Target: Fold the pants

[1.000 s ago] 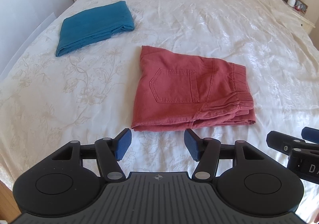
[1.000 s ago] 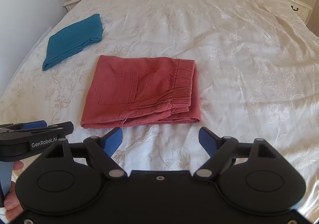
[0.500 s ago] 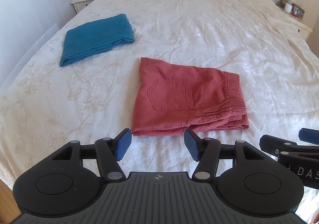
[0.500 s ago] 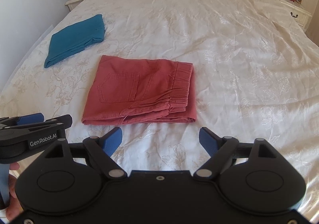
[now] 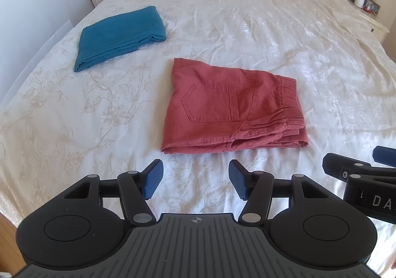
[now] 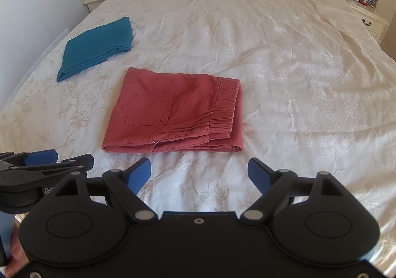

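Wide cream bedspread, plenty of bare cover off to the right and toward the headboard. Left edge of bed close beside the folded teal cloth, wall just past it. Nightstands at both far corners. Near edge of bed dropping away low on the left.

Red pants folded into a flat rectangle, lying mid-bed just ahead of both tools, well apart from the teal cloth. Long side running left to right, gathered waistband at the right end, back pocket facing up, stacked layer edges along the near side, smooth fold at the left.

Left gripper hanging over bare cover just short of the pants' near edge, blue pads parted, nothing between them, touching nothing. Right gripper likewise short of the near edge, pads spread wider, empty. Each tool showing at the edge of the other's view, side by side.
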The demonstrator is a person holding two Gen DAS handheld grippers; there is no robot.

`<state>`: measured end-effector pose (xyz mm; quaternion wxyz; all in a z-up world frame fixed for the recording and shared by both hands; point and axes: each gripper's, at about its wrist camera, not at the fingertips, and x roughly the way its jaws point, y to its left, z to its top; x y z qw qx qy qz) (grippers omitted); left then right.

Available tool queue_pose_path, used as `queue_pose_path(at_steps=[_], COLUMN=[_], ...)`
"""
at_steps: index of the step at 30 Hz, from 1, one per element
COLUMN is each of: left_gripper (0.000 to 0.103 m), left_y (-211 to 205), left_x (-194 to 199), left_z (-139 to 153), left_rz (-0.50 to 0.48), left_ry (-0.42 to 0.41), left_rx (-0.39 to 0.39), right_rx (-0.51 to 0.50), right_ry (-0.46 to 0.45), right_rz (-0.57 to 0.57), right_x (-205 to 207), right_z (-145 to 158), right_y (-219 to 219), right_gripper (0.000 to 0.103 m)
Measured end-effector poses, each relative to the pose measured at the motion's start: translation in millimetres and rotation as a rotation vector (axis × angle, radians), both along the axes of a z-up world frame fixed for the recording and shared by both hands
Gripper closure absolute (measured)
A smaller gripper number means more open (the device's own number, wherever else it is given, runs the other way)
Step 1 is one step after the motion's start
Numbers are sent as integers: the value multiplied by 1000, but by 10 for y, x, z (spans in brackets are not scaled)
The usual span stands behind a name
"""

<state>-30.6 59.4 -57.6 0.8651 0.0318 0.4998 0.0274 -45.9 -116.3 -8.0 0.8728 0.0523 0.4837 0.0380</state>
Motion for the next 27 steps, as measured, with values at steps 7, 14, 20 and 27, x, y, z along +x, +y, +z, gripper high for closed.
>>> queue_pose_path(at_steps=[7,14,20,27], left_gripper=[46,46,46,46], left_y=[-8,-23,-36,-42], left_x=[-36,-65,-76,-92], left_z=[-14,-17,-12,-8], left_rz=[4,4,4,5], left_ry=[11,15,18,16], left_rx=[4,8,11,16], right_rx=[2,-5,-2,4], right_ry=[10,26,29,31], right_rz=[15,28,30,32], right_x=[-22,-20,-29,-48], right_z=[-32,-75,-84,-106], right_y=[-7,-29,-41,-57], right_gripper=[16,16,16,16])
